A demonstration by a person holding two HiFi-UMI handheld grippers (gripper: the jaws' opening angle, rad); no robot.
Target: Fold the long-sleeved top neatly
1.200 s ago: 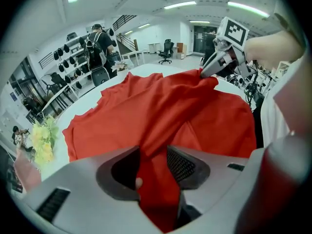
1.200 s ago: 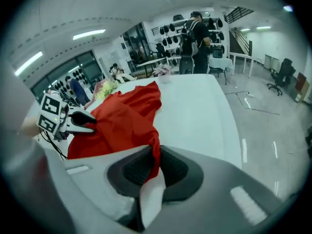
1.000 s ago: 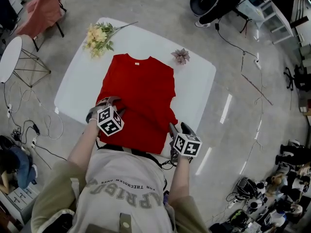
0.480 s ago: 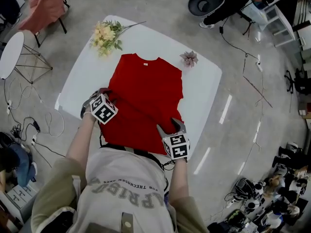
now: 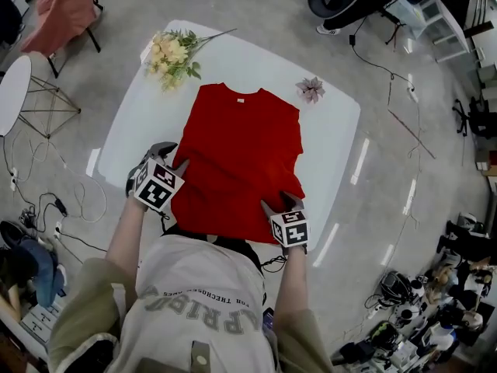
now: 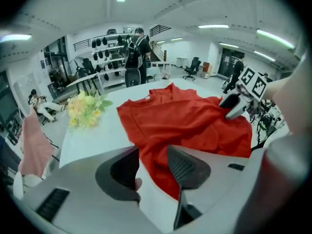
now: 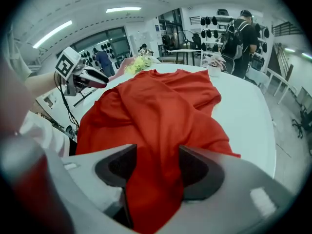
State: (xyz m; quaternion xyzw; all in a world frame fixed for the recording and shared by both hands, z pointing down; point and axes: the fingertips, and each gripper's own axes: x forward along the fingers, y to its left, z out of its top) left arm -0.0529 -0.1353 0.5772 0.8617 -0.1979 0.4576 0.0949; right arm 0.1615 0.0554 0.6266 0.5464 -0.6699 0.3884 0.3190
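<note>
A red long-sleeved top lies flat on the white table, neck away from me and sleeves folded in. My left gripper is at the top's left edge, near its lower half. Its jaws stand apart over the cloth's edge and bare table, so it is open. My right gripper sits at the top's lower right corner. It is open too, and red cloth fills the gap between its jaws. Each gripper shows in the other's view: the right gripper, the left gripper.
A bunch of pale yellow flowers lies at the table's far left corner and a small pink flower at the far right. A round white side table, a chair draped in pink and floor cables stand around.
The left gripper has slid outward from over the cloth to the top's left edge. The right gripper has moved in from beside the table edge onto the lower right corner. Both have rolled.
</note>
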